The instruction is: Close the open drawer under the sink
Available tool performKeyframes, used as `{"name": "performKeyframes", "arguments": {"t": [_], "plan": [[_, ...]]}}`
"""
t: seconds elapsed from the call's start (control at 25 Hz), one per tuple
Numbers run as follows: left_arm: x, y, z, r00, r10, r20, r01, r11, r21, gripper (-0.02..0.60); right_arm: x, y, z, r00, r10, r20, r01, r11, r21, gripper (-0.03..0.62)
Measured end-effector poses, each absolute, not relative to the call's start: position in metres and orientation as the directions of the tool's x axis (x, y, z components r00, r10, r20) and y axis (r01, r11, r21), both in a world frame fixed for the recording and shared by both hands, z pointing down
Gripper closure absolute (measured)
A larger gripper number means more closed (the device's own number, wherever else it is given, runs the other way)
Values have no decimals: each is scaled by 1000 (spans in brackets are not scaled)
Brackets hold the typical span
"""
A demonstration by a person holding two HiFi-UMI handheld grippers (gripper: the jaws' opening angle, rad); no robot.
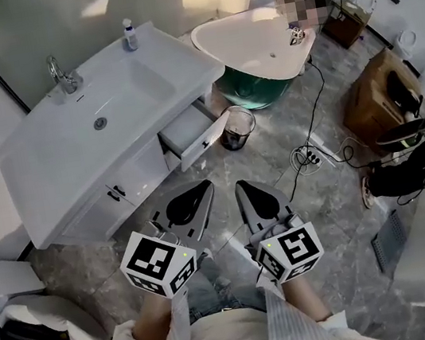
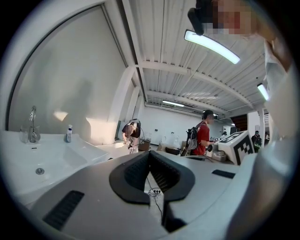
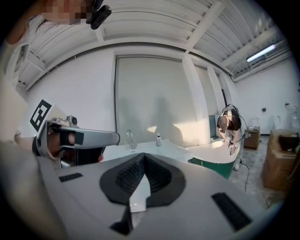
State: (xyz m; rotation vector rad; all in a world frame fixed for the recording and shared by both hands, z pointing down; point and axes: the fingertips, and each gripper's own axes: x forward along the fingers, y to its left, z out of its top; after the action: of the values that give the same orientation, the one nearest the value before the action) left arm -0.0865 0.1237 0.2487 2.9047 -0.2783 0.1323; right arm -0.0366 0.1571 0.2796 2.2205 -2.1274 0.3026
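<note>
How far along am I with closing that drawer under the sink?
Nothing done yet: the drawer under the sink stands pulled out. The left gripper and right gripper are shut, empty, short of it. Left: reach its front and push it in.

— What's open before the drawer [image 1: 191, 138]?
— Bare floor [image 1: 221, 170] runs right up to its front.
— And at the sides?
— A dark bin [image 1: 238, 128] stands just beside its right corner, with the tub [image 1: 256, 45] close behind. A coiled cable [image 1: 309, 159] lies on the floor further right.
</note>
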Motion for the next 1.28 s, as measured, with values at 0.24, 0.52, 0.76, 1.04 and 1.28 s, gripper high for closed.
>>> {"name": "performKeyframes", "arguments": {"t": [0.24,0.52,0.76,1.04,1.28], "plan": [[-89,91,255,977,-180,115,-202,-953,225,565,-34,130,286,51,-979,198,-992,-73,-104,585],[-83,70,263,975,-188,121,-212,-950,229,566,-19,109,301,49,-974,220,-984,-85,-159,585],[-63,41,270,965,-234,123,-255,-944,208,566,2,76,312,10,-975,220,-988,-43,-146,585],[-18,-11,271,944,-304,124,-325,-923,205,565,43,17,322,-71,-968,242,-990,39,-137,585],[26,-56,265,907,-400,131,-419,-885,204,565,79,-37,319,-207,-940,270,-977,184,-108,585]]}}
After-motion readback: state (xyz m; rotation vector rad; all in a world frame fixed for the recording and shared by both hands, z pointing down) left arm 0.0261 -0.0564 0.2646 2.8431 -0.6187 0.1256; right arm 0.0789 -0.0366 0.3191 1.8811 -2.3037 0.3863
